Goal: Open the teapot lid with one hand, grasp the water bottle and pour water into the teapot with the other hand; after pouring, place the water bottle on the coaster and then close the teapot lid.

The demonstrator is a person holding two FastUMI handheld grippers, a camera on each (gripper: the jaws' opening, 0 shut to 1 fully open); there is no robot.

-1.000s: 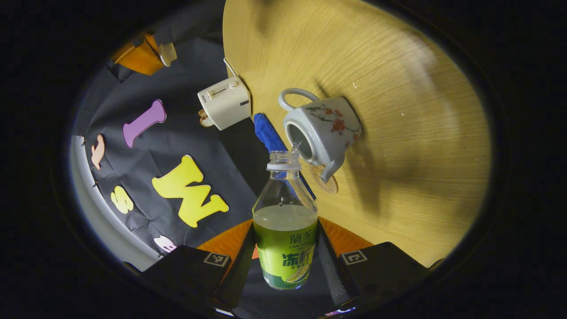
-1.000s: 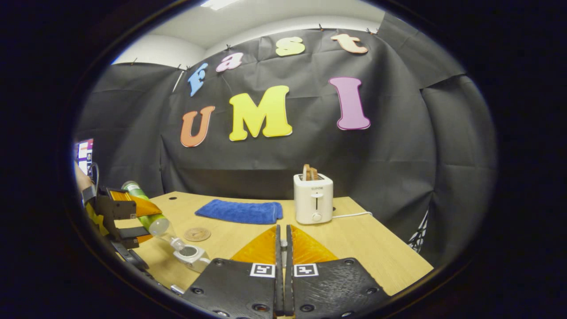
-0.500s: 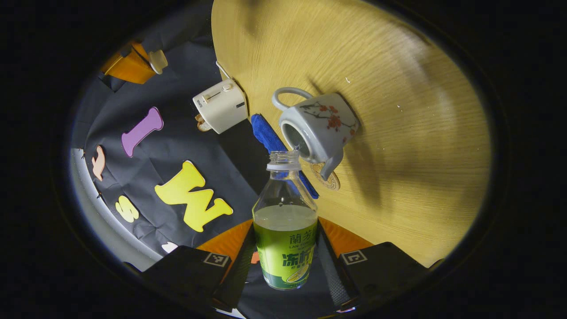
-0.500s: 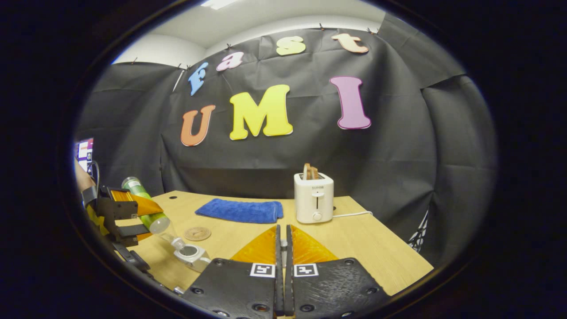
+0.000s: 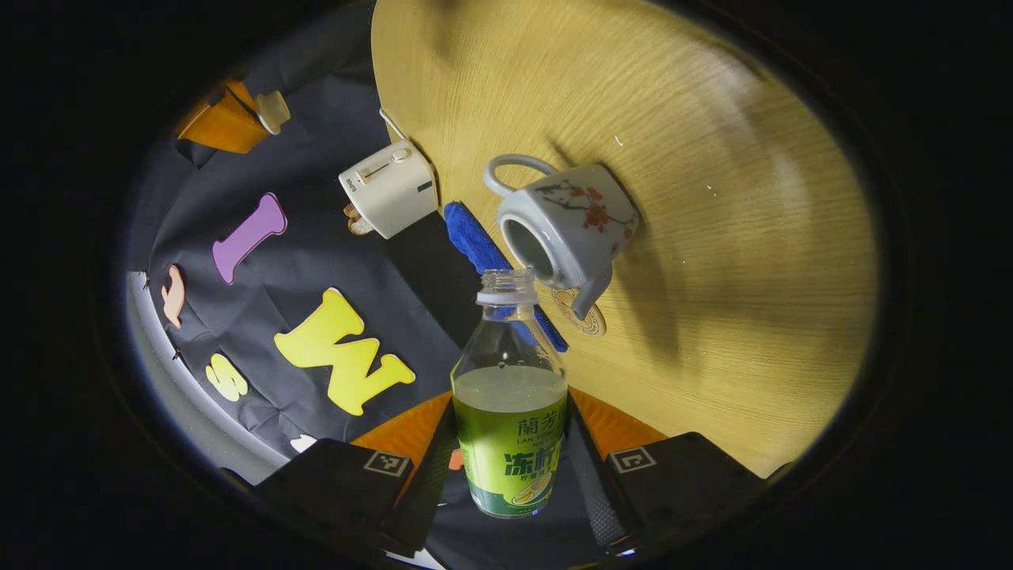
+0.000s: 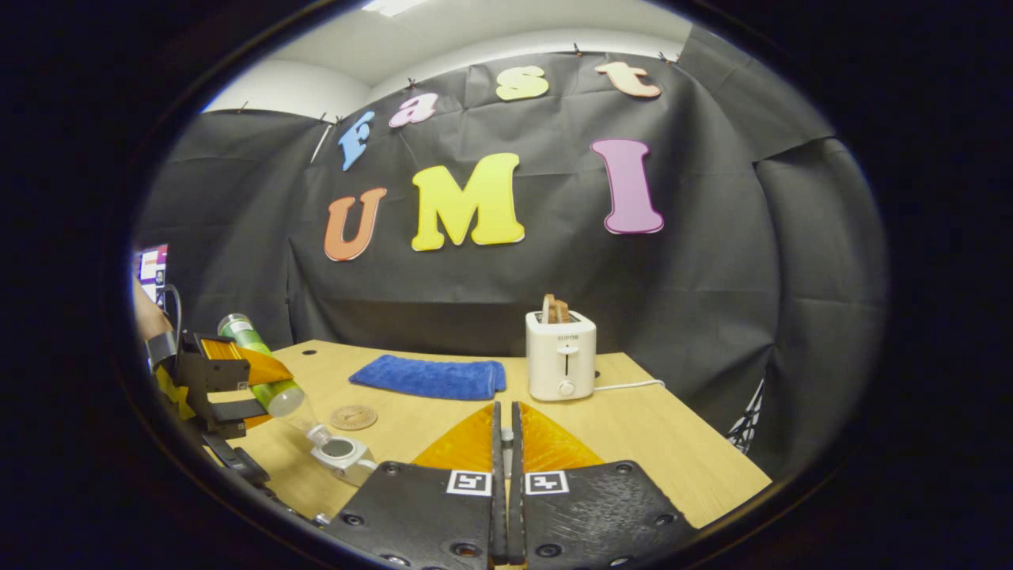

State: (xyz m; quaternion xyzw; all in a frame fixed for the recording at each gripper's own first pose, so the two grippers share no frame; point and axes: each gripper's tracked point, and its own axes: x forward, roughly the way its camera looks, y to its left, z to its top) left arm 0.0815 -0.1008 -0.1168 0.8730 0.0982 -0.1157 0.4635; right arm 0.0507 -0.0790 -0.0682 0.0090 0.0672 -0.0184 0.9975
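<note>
Left gripper view: bottle (image 5: pixel 510 396) mouth beside teapot (image 5: pixel 563 227) rim.

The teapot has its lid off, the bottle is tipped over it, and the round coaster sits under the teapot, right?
Not quite. The coaster lies beside the teapot, bare on the table, as the right gripper view shows. The teapot is open, and the bottle is tipped towards it in the left gripper.

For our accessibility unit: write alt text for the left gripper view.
The left gripper holds a tilted, uncapped water bottle, mouth beside the open teapot on a wooden table. A coaster, blue cloth and toaster lie beyond.
</note>
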